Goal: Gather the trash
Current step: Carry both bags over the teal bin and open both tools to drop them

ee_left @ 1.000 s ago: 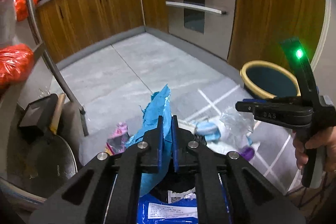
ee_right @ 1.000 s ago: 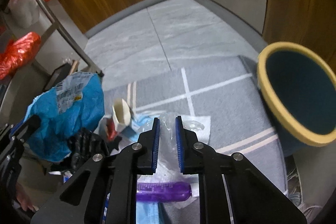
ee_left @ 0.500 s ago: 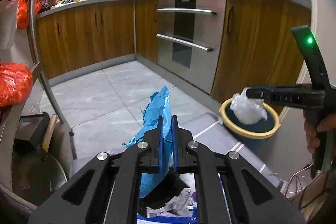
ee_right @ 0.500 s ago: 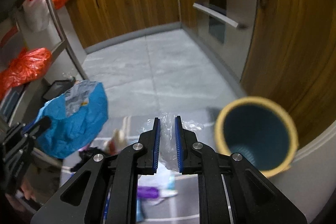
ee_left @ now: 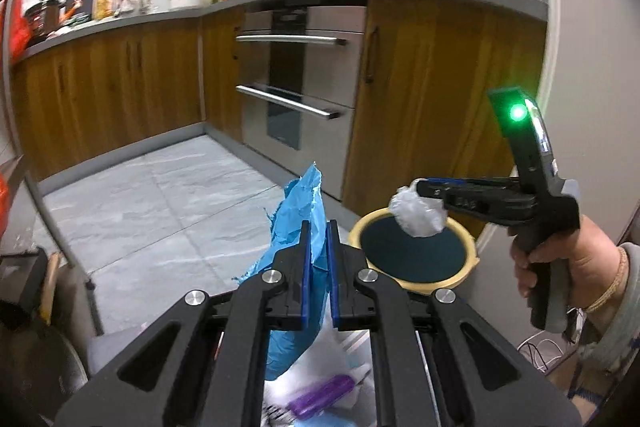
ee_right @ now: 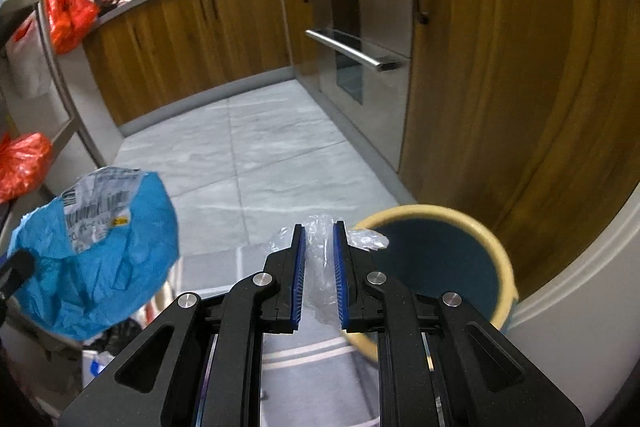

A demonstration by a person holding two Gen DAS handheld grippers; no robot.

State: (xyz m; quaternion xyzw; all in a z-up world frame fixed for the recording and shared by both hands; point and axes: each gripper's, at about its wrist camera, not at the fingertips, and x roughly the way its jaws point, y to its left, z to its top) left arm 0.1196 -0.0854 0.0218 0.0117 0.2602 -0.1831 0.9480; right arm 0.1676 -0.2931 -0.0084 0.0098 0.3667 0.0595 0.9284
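- The left wrist view looks forward along the left gripper (ee_left: 317, 227), raised over the grey tiled floor (ee_left: 160, 203) and facing the oven (ee_left: 296, 75) and wooden cabinets.
- The right wrist view looks along the right gripper (ee_right: 319, 233), angled down, close above the yellow-rimmed bin (ee_right: 436, 255).
- Both share the floor, oven, bin (ee_left: 416, 255) and blue bag (ee_left: 308, 211).
- The left view catches the right gripper (ee_left: 424, 193) at its right; the dark shape at the right view's left edge is probably the left gripper.

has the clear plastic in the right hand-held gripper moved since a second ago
Yes. The clear plastic rose off the floor litter and now hangs over the bin.
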